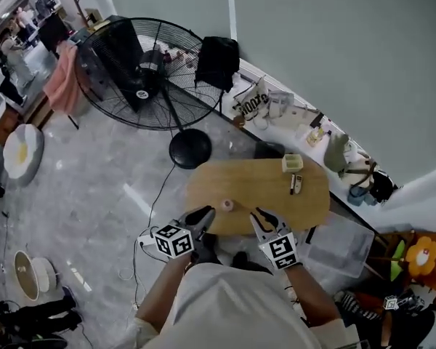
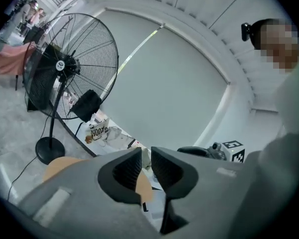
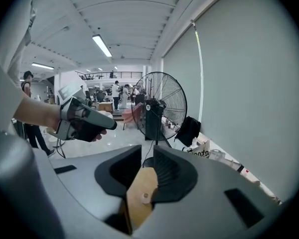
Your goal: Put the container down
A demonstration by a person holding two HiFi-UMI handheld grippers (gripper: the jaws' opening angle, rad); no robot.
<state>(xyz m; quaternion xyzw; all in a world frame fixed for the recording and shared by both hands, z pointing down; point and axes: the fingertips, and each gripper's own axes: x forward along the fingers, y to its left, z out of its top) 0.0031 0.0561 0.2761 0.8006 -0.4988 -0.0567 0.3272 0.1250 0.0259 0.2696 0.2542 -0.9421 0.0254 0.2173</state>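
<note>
Floor (image 1: 94, 195): we see pale grey stone tile with a glossy sheen, spreading left of the table.
Wall (image 1: 334, 49): flat, smooth and matt grey-green, filling the far right.
Fan (image 1: 142, 75): a big round black wire cage on a thin pole with a flat disc foot. It stands on the floor to the far left of the table.
Table (image 1: 316, 195): an oval top of light, smooth wood.
Left gripper (image 1: 203, 214): a matt grey plastic body with black ribbed pads and a cube of square markers, held at the table's near left edge. In its own view (image 2: 145, 156) we see the jaws drawn almost together with a slim gap between them. They grip nothing, and only the table and floor show past them.
Right gripper (image 1: 264, 219): the same build, held at the table's near edge, right of the other. In its own view (image 3: 147, 156) we see the jaws nearly closed with a narrow gap, clamping nothing.
Box (image 1: 292, 163): small, cream and squarish, on the far right part of the tabletop.
Container (image 1: 227, 204): small, round and pale pink. It sits on the wood close to the near edge, released. It lies between the two grippers' tips and a little farther out, touching neither. In the right gripper view it shows through the gap, on the table beyond the jaws (image 3: 146, 197).
</note>
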